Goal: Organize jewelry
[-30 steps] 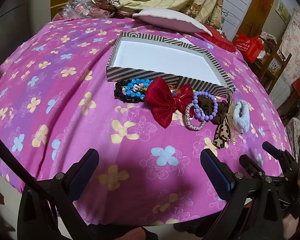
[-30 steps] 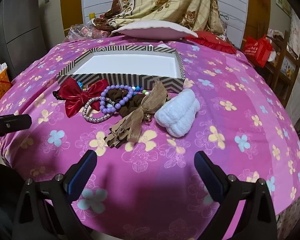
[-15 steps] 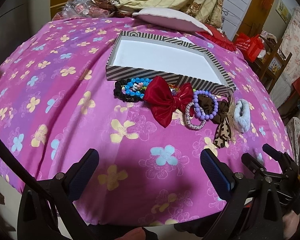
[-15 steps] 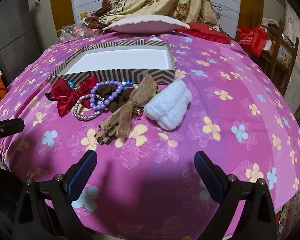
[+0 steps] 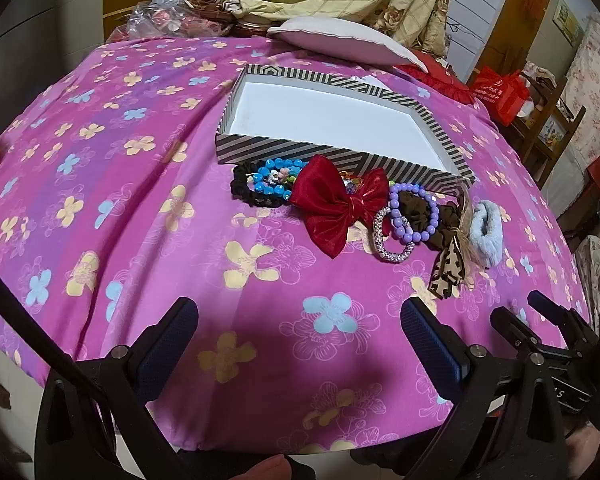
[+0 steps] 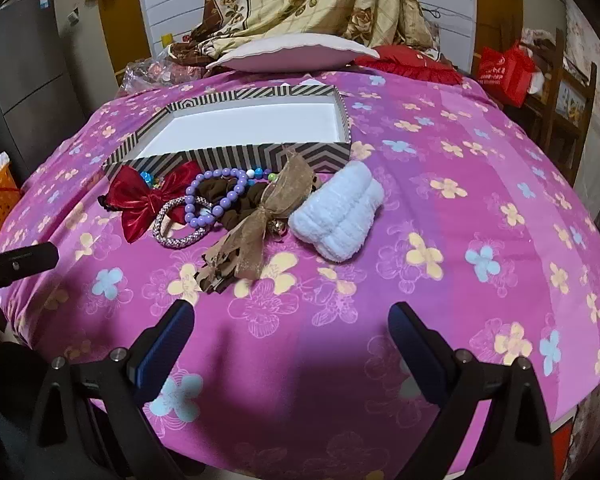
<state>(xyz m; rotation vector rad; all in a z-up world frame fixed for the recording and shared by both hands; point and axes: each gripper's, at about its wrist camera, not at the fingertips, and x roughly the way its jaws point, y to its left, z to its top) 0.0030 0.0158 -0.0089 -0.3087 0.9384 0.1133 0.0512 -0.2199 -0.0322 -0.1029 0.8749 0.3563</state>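
Saw almost no change across the pink flowered cloth (image 5: 100,160) in the left view over the last second. In the right view, drew nearer to the pile and swung slightly, so the pile sat higher and larger. Judged this as the approach, with nothing sorted yet.

Found the striped box (image 5: 340,168) empty, white floor bare, mid-cloth. Kept the left hand-held gripper (image 5: 298,320) spread wide over the near cloth, holding nothing. Likewise the right hand-held gripper (image 6: 290,320), spread wide and empty, aimed at the pile.

Left all the jewelry outside the box, in a row against its near wall: white scrunchie (image 6: 336,216) on the right, brown bow (image 6: 256,232) just beside it, red bow (image 5: 332,204) in the middle, black scrunchie (image 5: 240,188) on the left under blue beads (image 5: 276,178), purple beads (image 6: 216,196) overlapping a silver bracelet (image 6: 172,236).

Made out white print on a red bag (image 5: 496,94) behind, too small to read. Found no other label.
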